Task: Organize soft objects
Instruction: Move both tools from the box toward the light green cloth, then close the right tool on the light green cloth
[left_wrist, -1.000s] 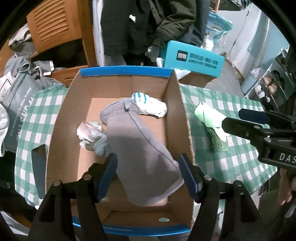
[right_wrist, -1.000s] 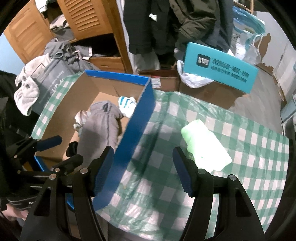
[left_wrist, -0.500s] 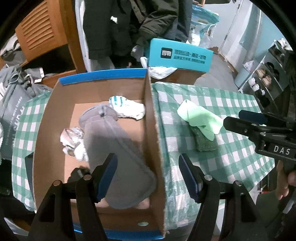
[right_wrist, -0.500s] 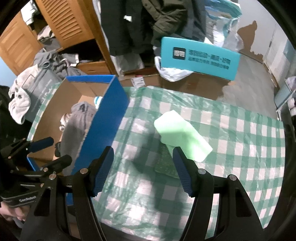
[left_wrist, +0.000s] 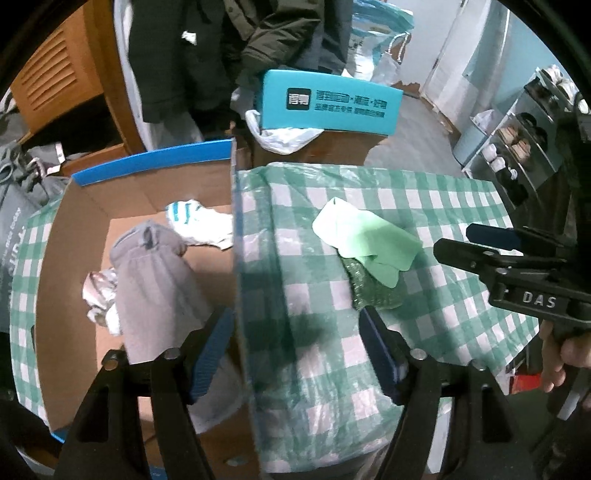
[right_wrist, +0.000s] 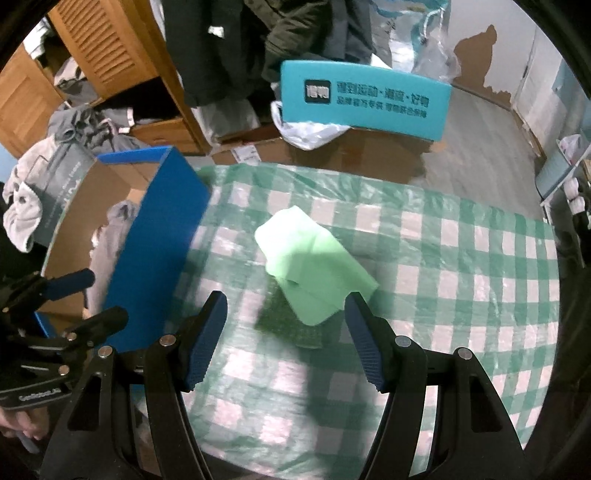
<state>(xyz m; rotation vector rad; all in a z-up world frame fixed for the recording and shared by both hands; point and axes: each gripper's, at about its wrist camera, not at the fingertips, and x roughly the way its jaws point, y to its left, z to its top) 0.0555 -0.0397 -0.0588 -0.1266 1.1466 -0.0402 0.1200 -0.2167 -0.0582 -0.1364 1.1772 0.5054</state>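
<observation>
A light green cloth (left_wrist: 365, 236) (right_wrist: 314, 266) lies on the checked tablecloth, partly over a dark green scrubbing pad (left_wrist: 373, 291) (right_wrist: 308, 334). A blue-rimmed cardboard box (left_wrist: 236, 258) (right_wrist: 155, 251) stands to the left and holds a grey garment (left_wrist: 155, 280), a white and teal sock (left_wrist: 199, 221) and a crumpled pale cloth (left_wrist: 98, 291). My left gripper (left_wrist: 295, 354) is open and empty above the box's right wall. My right gripper (right_wrist: 286, 339) is open and empty just before the green cloth.
A teal box with printing (right_wrist: 364, 99) sits on brown cartons with a white plastic bag beyond the table. Dark coats hang behind it, beside wooden louvred doors (right_wrist: 107, 51). Grey clothes and a grey bag (right_wrist: 62, 173) lie at the left. The table's far edge drops to the floor.
My left gripper has moved right, from over the box's inside to its right wall. My right gripper has moved right and forward, so the green cloth now sits between its fingers.
</observation>
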